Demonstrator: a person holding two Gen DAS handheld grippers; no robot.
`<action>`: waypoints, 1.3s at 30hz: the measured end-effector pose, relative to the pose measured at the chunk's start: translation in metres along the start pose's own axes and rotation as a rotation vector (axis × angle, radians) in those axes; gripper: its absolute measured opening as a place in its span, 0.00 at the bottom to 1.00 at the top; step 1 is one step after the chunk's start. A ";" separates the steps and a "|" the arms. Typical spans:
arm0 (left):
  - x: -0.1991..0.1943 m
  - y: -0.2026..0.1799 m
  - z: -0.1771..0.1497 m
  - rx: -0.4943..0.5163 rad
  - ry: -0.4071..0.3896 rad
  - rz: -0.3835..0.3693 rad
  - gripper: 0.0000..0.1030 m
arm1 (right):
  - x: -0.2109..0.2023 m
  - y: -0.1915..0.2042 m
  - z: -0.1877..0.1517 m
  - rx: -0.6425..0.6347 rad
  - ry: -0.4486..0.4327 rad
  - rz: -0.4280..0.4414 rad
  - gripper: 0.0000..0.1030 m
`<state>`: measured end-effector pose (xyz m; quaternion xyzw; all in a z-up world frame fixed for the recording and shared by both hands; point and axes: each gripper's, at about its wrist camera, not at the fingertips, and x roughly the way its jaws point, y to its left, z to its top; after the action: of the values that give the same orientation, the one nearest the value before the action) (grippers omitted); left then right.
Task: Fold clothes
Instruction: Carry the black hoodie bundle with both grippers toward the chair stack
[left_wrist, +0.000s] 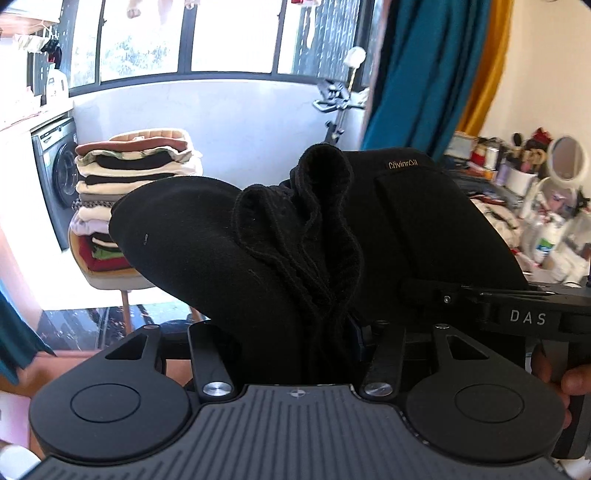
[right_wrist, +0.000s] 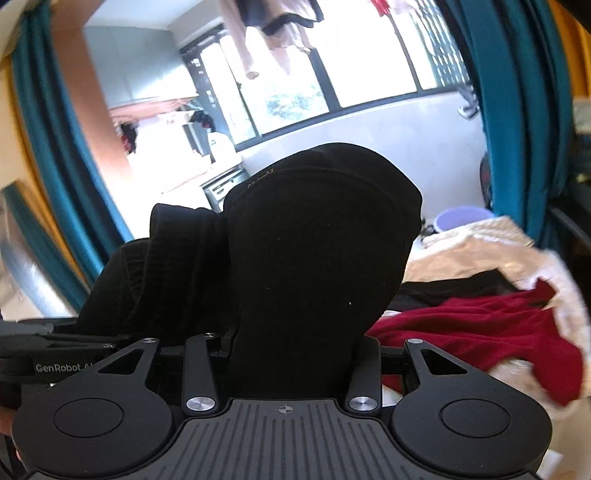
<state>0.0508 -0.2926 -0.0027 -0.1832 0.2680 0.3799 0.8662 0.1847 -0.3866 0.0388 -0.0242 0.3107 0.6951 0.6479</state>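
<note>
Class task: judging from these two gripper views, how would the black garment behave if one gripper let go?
The black garment would probably flop down: its ribbed edge bunches in loose folds. It seems fairly thick, so likely weighty rather than flimsy. The knit looks grippy, unlikely to slip from the left gripper.

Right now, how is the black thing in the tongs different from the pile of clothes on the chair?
The black garment is one dark bundle held up in the air by the left tongs and the right tongs; the stack of folded clothes rests on a chair. The black garment looks bunched and rumpled, while the stack lies in flat layers of white, black, brown and red. Both are clothing.
</note>
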 end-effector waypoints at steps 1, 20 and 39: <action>0.009 0.012 0.010 0.007 0.008 0.000 0.51 | 0.018 0.003 0.008 0.000 -0.003 0.000 0.35; 0.186 0.215 0.127 -0.022 0.028 -0.196 0.50 | 0.282 0.000 0.111 0.052 -0.018 -0.178 0.36; 0.330 0.512 0.403 -0.005 -0.054 -0.152 0.51 | 0.670 0.074 0.372 0.053 -0.060 -0.159 0.35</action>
<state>-0.0186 0.4317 0.0582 -0.1947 0.2289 0.3185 0.8990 0.1472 0.3811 0.0762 -0.0110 0.3064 0.6335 0.7104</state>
